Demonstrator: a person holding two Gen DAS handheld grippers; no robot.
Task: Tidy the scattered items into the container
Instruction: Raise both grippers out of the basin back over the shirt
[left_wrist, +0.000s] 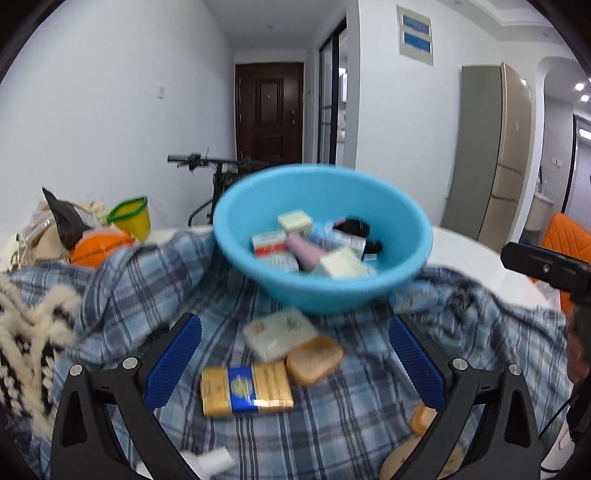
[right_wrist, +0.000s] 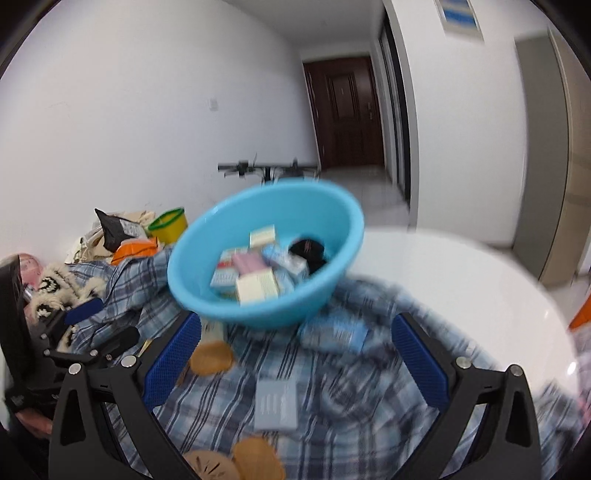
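A: Several loose things lie around us on the plaid cloth (left_wrist: 332, 424): a gold and blue packet (left_wrist: 245, 387), a white wrapped pack (left_wrist: 279, 334) just beyond it, and a tan oval bar (left_wrist: 314, 359) touching that pack's near corner.

B: From our right side we see a grey-blue box (right_wrist: 276, 404) between the fingers, a pale blue packet (right_wrist: 334, 332) nearer the bowl, and round tan pieces (right_wrist: 211, 357) by the left finger. Nothing stands between us and the box.

A: The blue bowl (left_wrist: 321, 236) sits on the cloth straight ahead, tilted toward us. In it we make out small cream boxes (left_wrist: 294, 220), a pink tube (left_wrist: 308, 253), red-and-white cartons and something black at the far side.

B: Behind it, a yellow cup (left_wrist: 133, 218), an orange ball and a bicycle's handlebars by the wall. A woolly black-and-white cloth (left_wrist: 29, 339) lies at far left.

A: Our left gripper (left_wrist: 295, 363) is spread wide, holding nothing.

B: Our right gripper (right_wrist: 295, 363) too, wide apart and empty, above the cloth
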